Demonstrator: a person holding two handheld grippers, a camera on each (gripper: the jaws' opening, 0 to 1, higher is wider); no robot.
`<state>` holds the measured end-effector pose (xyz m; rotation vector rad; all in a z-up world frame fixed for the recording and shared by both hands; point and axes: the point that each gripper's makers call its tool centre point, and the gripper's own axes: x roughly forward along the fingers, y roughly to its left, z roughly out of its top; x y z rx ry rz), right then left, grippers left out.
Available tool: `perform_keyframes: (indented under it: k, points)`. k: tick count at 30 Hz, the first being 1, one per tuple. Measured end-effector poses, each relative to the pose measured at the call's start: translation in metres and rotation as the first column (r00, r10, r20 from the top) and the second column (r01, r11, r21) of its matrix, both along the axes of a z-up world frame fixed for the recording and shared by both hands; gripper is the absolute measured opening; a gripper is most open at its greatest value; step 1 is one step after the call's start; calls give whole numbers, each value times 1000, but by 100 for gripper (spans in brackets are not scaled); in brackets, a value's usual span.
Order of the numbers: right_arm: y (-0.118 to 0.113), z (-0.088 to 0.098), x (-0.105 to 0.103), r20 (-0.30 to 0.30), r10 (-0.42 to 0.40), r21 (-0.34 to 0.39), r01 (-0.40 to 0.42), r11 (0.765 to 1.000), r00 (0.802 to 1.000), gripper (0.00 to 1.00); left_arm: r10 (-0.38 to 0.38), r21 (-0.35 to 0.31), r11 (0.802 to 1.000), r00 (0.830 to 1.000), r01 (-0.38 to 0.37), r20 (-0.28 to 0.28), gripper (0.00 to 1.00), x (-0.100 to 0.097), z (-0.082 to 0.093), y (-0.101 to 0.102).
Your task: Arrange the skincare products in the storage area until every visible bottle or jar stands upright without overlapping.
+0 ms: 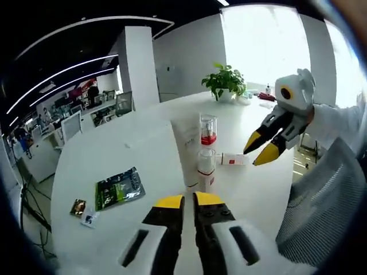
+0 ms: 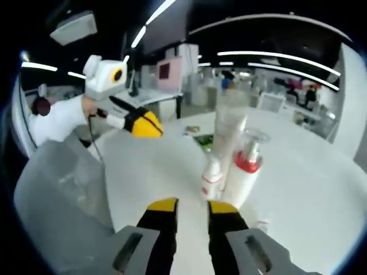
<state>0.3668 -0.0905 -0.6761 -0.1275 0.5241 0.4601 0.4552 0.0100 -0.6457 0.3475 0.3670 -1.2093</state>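
no legible text, red bands on bottles (image 1: 207, 133) — lettering perhaps too blurred

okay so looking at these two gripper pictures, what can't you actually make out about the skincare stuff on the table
- Labels: print on the tall white tube and the clear-capped bottle is too small in the left gripper view, blurred in the right.
- Small bottle: the right gripper view leaves it blurred.
- Lying box: far end hidden behind the right gripper.

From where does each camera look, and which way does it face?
Left gripper view: rides on the left tool, faces the upright bottles across the white table; the right tool and a white sleeve show.
Right gripper view: rides on the right tool, faces the bottles from the opposite side; the left tool shows.
Shared: bottles, table, green packet.
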Motion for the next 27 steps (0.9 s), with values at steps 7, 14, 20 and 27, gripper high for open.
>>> perform_keyframes:
  k: [7,14,20,27]
  points:
    - [-3,9,-8,13,-6,-14,6,1000,1000,33,-2,-12,1000,1000,1,-27,16,-5,7,10]
    - [-7,25,-15,43,-10,-22,11,1000,999,46,4,-3,1000,1000,-4,-16,36,-8,10,19]
    - [-7,30,-22,39,-21,20,20,1000,999,59,5,-10,1000,1000,-5,-29,43,-11,13,24]
    - [-5,28,-27,23,-24,32,23,999,999,71,18,-19,1000,998,-19,-53,51,-13,14,30]
